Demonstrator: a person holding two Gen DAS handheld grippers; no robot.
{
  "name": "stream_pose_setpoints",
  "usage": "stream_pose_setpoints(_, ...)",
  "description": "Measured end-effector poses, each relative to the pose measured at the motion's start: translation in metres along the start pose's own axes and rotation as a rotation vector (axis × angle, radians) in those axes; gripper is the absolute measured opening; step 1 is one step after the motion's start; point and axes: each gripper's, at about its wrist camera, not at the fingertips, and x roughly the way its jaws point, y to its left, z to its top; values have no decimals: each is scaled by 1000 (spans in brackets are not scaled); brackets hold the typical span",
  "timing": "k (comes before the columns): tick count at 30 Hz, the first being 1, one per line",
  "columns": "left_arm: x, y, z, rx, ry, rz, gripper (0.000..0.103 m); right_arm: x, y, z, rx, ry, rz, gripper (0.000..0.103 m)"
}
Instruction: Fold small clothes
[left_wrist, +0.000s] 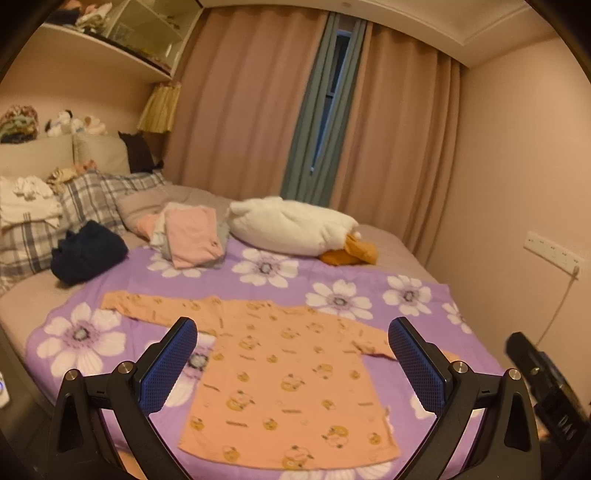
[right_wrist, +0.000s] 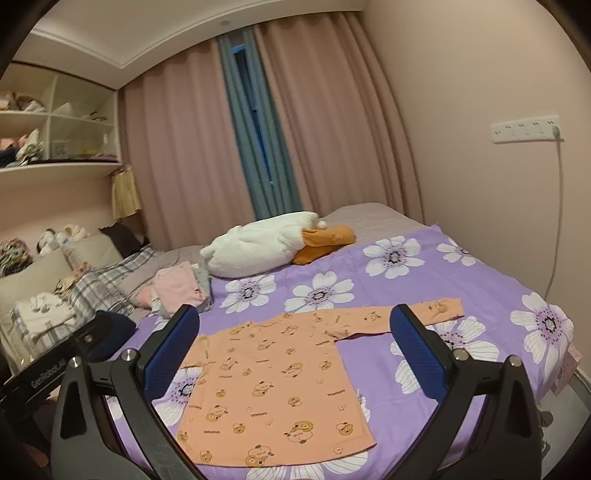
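An orange long-sleeved child's shirt (left_wrist: 280, 373) with a cartoon print lies flat and spread out on the purple flowered blanket (left_wrist: 258, 269), sleeves stretched to both sides. It also shows in the right wrist view (right_wrist: 273, 384). My left gripper (left_wrist: 291, 332) is open and empty, held above the shirt. My right gripper (right_wrist: 295, 321) is open and empty, also above the shirt. The right gripper's body shows at the right edge of the left wrist view (left_wrist: 535, 369). The left gripper's body shows at the left of the right wrist view (right_wrist: 55, 365).
A stack of folded pink and grey clothes (left_wrist: 192, 236) lies at the blanket's far edge, with a dark blue garment (left_wrist: 88, 254) to its left. A white plush duck (left_wrist: 295, 225) lies behind. Plaid pillows (left_wrist: 85, 199) are at the headboard. A wall (left_wrist: 524, 184) borders the bed's right side.
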Motion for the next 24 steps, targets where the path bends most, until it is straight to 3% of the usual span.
stream_pose_setpoints(4, -3, -5, -12, 20, 2, 31, 102, -2, 8, -12, -24, -13, 30, 103)
stream_pose_setpoints(9, -10, 3, -23, 3, -32, 70, 102, -16, 8, -29, -49, -77, -9, 103)
stream_pose_setpoints(24, -22, -2, -33, 45, -133, -11, 102, -23, 5, -38, -27, -119, 23, 103)
